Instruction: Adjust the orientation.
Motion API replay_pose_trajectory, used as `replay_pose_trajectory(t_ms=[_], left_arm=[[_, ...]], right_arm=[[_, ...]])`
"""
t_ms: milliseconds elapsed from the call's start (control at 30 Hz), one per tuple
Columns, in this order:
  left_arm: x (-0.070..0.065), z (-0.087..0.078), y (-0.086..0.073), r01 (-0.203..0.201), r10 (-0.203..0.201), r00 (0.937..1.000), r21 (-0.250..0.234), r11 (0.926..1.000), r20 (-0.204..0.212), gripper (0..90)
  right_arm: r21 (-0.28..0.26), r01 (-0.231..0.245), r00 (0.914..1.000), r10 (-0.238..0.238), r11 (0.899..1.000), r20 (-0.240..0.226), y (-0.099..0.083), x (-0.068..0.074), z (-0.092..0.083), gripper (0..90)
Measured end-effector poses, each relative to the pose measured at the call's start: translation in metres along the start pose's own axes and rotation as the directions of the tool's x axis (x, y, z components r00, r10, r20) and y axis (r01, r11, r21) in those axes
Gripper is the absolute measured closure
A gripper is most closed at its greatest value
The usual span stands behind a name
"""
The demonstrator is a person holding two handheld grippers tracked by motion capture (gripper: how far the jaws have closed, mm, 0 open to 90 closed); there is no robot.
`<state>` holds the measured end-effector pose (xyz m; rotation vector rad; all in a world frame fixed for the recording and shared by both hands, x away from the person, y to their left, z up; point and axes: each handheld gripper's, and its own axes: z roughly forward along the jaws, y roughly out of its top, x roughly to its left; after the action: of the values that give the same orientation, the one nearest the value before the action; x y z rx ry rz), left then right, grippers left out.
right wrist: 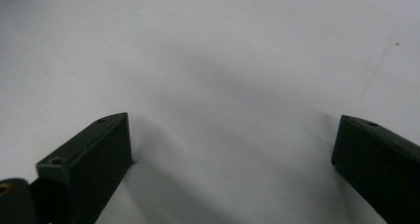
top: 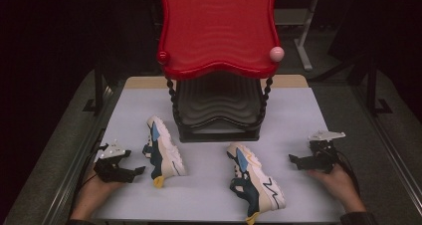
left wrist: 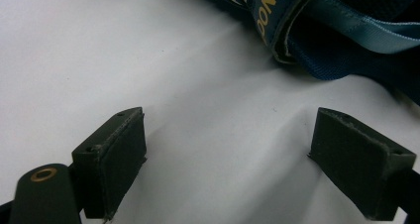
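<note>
Left gripper (top: 140, 170): yours, jaws spread, empty, beside the left white-and-navy sneaker (top: 164, 150).
Right gripper (top: 293, 159): spread, empty.
Right sneaker (top: 256, 181): table's near edge.
Progress: neither grasped; red two-tier rack (top: 217, 31) empty.

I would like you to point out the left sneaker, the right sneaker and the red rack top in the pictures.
left sneaker (top: 164, 150): high view, on its white side near the middle.
right sneaker (top: 256, 180): high view, on its cream upper.
red rack top (top: 217, 28): high view, on the middle of its ribbed surface.
</note>
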<state>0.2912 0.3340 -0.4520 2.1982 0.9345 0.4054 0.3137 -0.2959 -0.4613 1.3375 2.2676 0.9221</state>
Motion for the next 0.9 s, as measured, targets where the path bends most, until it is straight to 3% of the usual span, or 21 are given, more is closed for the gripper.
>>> replay_pose_trajectory(t_ms=[500, 600, 767, 900], left_arm=[[0.002, -0.001, 0.002, -0.002, 0.002, 0.9998, -0.004, 1.0, 0.02, 15.1], [0.005, -0.003, 0.01, 0.0, 0.002, 0.9982, -0.046, 0.9989, 0.06, 23.8], [0.003, -0.002, 0.02, -0.047, 0.053, 0.9949, -0.071, 0.9964, 0.086, 34.1], [0.005, 0.001, 0.024, -0.047, 0.056, 0.9937, -0.087, 0.9951, 0.097, 42.1]], right_arm=[[0.0, 0.0, 1.0, 0.0, 1.0, 0.001, 0.0, 0.0, 0.0, 1.3], [0.0, 0.001, 1.0, -0.001, 1.0, 0.001, 0.0, 0.0, 0.0, 1.3], [0.0, 0.0, 1.0, 0.0, 1.0, 0.001, 0.0, 0.0, 0.0, 1.3], [0.0, 0.0, 1.0, 0.0, 1.0, 0.0, 0.0, 0.0, 0.0, 1.3]])
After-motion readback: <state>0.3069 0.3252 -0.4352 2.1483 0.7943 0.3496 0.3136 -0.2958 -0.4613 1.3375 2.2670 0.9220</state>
